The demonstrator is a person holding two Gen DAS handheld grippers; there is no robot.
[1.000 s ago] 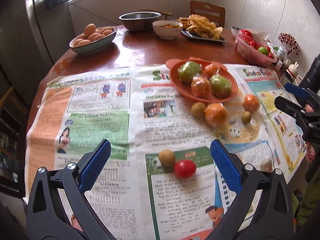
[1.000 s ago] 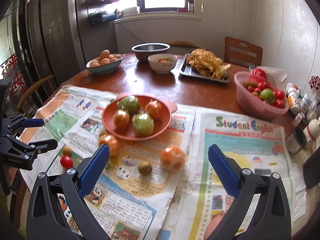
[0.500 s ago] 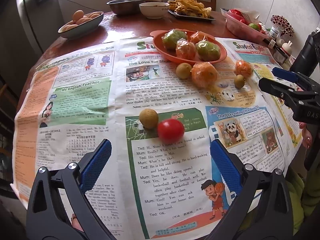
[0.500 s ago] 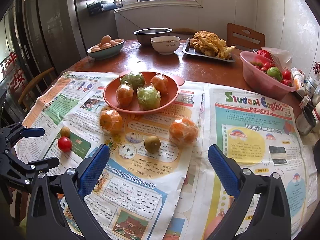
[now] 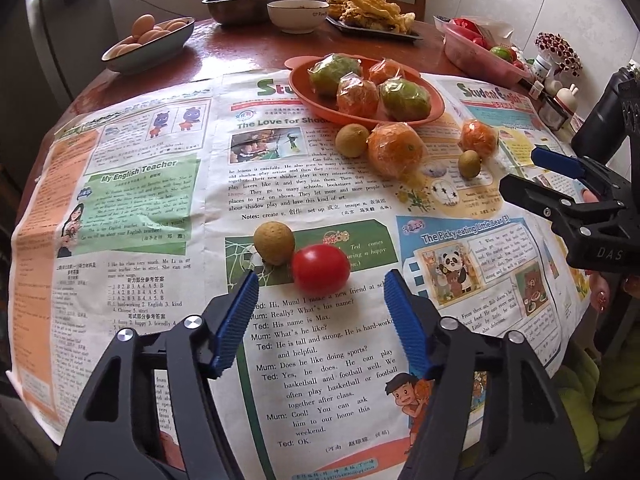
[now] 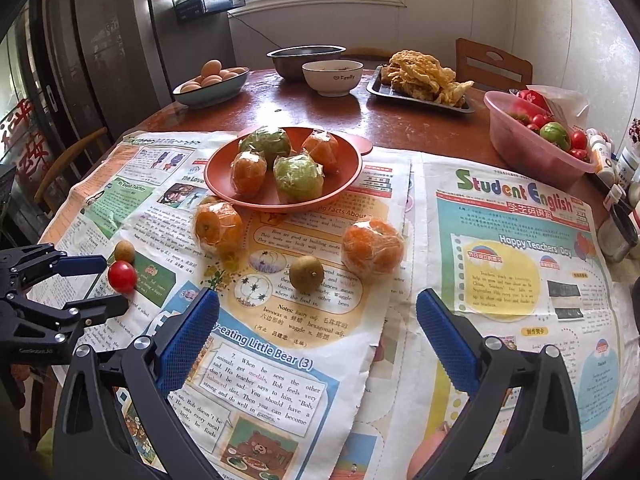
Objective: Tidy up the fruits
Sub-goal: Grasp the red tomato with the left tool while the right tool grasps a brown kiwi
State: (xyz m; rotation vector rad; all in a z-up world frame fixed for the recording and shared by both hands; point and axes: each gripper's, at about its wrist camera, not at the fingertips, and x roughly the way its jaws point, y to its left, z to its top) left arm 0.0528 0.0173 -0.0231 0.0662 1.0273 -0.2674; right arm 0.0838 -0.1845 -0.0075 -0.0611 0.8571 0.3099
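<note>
A red tomato [image 5: 320, 268] lies on the newspaper, touching a small brown fruit [image 5: 275, 242]. My left gripper [image 5: 322, 280] points down at the tomato. Its jaws are closing, with the tomato at the tips and the blue pads [image 5: 236, 320] still clear of it. An orange plate [image 5: 304, 92] holds several wrapped orange and green fruits. Near the plate lie two wrapped oranges [image 6: 218, 226] [image 6: 373, 250] and a brown fruit [image 6: 306, 273]. My right gripper [image 6: 318, 300] hangs open just short of that brown fruit, with nothing between its fingers.
Further back on the round wooden table are a bowl of eggs [image 6: 210, 84], a steel bowl [image 6: 306, 58], a white bowl [image 6: 332, 78] and a tray of fried food [image 6: 424, 80]. A pink basin of tomatoes [image 6: 536, 140] and small bottles [image 6: 604, 158] crowd the right edge.
Both grippers have sunk closer to the table. The left jaws have narrowed, and the tomato now lies right at their tips. The right jaws keep their width.
</note>
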